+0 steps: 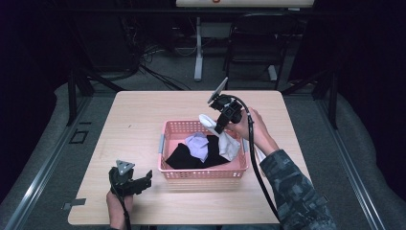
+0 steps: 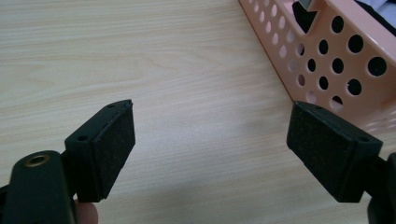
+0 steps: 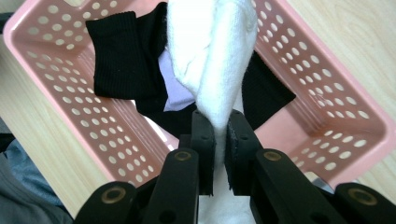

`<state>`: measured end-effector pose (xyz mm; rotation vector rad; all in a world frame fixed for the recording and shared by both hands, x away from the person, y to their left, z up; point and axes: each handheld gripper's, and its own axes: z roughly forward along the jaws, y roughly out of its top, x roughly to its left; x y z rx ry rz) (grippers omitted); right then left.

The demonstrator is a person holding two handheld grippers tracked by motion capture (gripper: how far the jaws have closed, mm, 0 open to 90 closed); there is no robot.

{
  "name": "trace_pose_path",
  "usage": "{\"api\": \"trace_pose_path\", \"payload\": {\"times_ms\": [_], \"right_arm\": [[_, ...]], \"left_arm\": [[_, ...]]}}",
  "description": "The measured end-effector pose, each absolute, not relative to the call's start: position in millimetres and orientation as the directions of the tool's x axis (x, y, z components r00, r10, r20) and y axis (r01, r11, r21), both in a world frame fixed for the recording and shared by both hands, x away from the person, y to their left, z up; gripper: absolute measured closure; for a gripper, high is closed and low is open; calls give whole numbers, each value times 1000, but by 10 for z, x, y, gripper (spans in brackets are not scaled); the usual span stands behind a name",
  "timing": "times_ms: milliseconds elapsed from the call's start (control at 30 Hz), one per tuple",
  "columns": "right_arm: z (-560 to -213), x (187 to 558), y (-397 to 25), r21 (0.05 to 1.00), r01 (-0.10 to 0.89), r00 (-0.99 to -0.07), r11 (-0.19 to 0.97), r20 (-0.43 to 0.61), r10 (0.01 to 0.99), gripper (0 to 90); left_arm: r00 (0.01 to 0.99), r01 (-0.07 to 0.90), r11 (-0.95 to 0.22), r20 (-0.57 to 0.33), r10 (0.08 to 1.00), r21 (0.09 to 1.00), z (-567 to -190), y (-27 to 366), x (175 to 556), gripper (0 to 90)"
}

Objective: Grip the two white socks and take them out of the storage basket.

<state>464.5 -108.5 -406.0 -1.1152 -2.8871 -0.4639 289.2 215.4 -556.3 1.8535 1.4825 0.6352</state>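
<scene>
White sock (image 1: pixel 225 139) hangs over the pink basket's (image 1: pixel 203 173) right side, pinched tight in the right hand-held gripper (image 1: pixel 221 125), wrist cocked above the far right corner. Left hand-held gripper (image 1: pixel 141 182) rests spread wide on the desk (image 1: pixel 134 120), just left of the basket's near corner, bare wood all around it.
</scene>
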Motion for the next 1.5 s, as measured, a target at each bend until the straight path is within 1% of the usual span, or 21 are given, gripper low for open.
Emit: {"api": "trace_pose_path", "payload": {"times_ms": [200, 500, 700, 900, 933, 1100, 1300, 1500], "right_arm": [[-3901, 4617, -1147, 290, 657, -745, 696, 111, 657, 837], [-3726, 4551, -1325, 294, 668, -731, 684, 83, 678, 837], [-3629, 4511, -1605, 302, 693, -701, 654, 72, 709, 836], [-3640, 4477, -1901, 305, 722, -667, 621, 70, 742, 836], [-3641, 4474, -1952, 295, 724, -666, 623, 66, 743, 836], [-3690, 4451, -2181, 314, 754, -626, 576, 82, 775, 836], [-3765, 4449, -2402, 301, 780, -597, 549, 89, 798, 836], [-3971, 4448, -2653, 286, 819, -542, 497, 105, 834, 836]], "left_arm": [[238, 644, -129, -37, 971, 754, -5561, 2149, 2901, 154], [238, 640, -126, -39, 970, 758, -5555, 2144, 2898, 154], [239, 642, -128, -38, 970, 756, -5558, 2141, 2901, 154], [238, 642, -130, -35, 971, 756, -5557, 2134, 2902, 154], [241, 642, -134, -32, 970, 755, -5557, 2135, 2901, 154], [234, 640, -124, -39, 971, 758, -5558, 2138, 2901, 155], [235, 642, -127, -36, 971, 756, -5558, 2136, 2902, 154], [235, 642, -125, -38, 971, 756, -5561, 2138, 2904, 155]]}}
